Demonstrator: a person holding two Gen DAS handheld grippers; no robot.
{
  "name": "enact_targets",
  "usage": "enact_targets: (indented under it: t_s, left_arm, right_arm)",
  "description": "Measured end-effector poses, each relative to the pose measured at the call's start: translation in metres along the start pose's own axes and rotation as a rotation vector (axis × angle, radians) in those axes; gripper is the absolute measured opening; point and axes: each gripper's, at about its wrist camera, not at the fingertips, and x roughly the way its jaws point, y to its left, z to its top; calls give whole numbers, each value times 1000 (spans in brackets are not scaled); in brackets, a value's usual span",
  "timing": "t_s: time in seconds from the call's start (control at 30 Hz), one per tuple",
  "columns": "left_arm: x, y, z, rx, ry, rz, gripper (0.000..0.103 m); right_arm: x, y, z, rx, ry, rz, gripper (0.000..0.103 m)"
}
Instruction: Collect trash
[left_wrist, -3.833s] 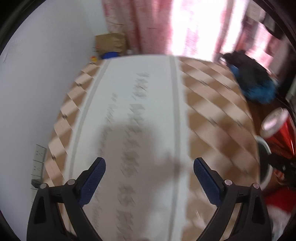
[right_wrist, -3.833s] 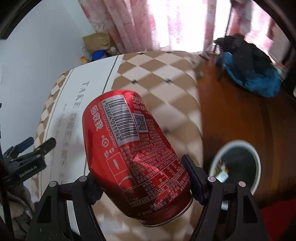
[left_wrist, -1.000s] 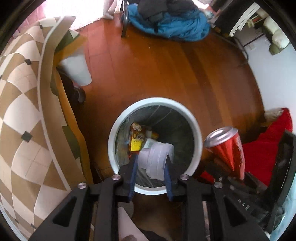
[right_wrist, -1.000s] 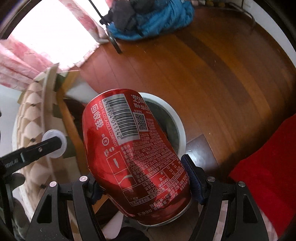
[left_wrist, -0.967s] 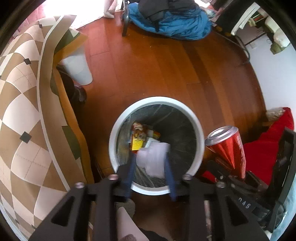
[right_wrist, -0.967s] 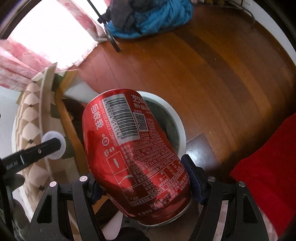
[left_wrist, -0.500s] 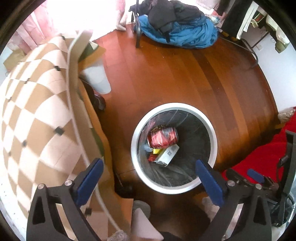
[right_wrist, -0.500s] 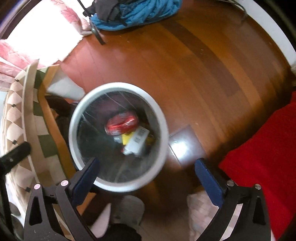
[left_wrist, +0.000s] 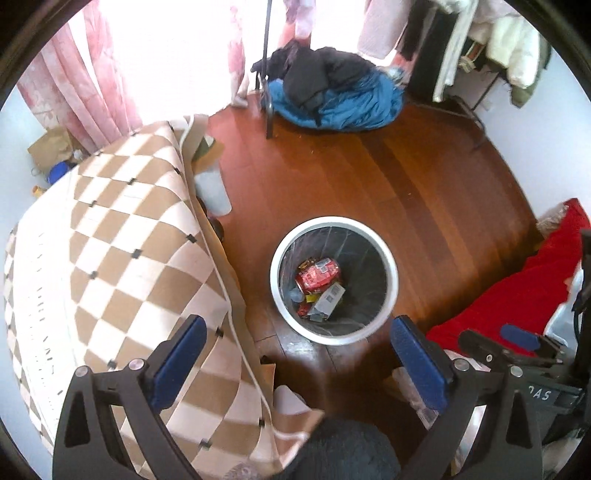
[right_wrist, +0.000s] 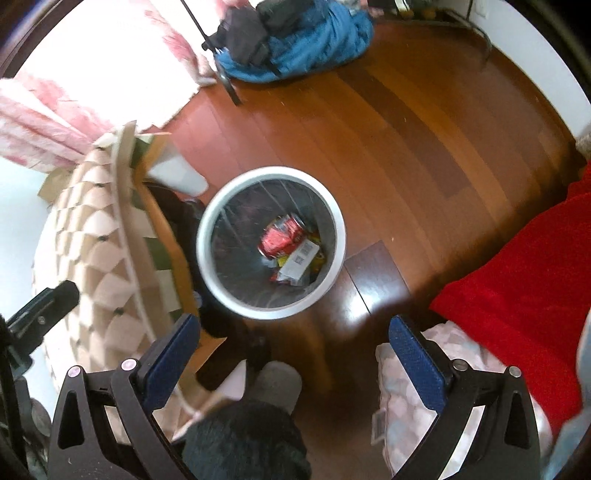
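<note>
Both let go: red can (left_wrist: 317, 274) lying in bin (left_wrist: 334, 338); left gripper (left_wrist: 298, 352) and right gripper (right_wrist: 293, 350) wide open, empty, lifting away.

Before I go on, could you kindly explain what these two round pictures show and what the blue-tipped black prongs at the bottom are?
Each picture comes from a fisheye camera fixed on a hand-held gripper, looking along its two fingers. The prongs are those fingers. One view shows the left gripper, the other the right gripper. Both stand wide open with nothing between the jaws, which have just been opening. Below, on the wooden floor, stands a white-rimmed trash bin with a red can and other litter inside. A checked cloth covers furniture beside it.
</note>
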Motion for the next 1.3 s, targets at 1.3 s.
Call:
enact_targets:
  t_s: [1.3]
  left_arm:
    - [-256, 26, -92, 35, -215, -266, 102]
  right_arm:
    - [-295, 79, -145, -189, -229, 305, 103]
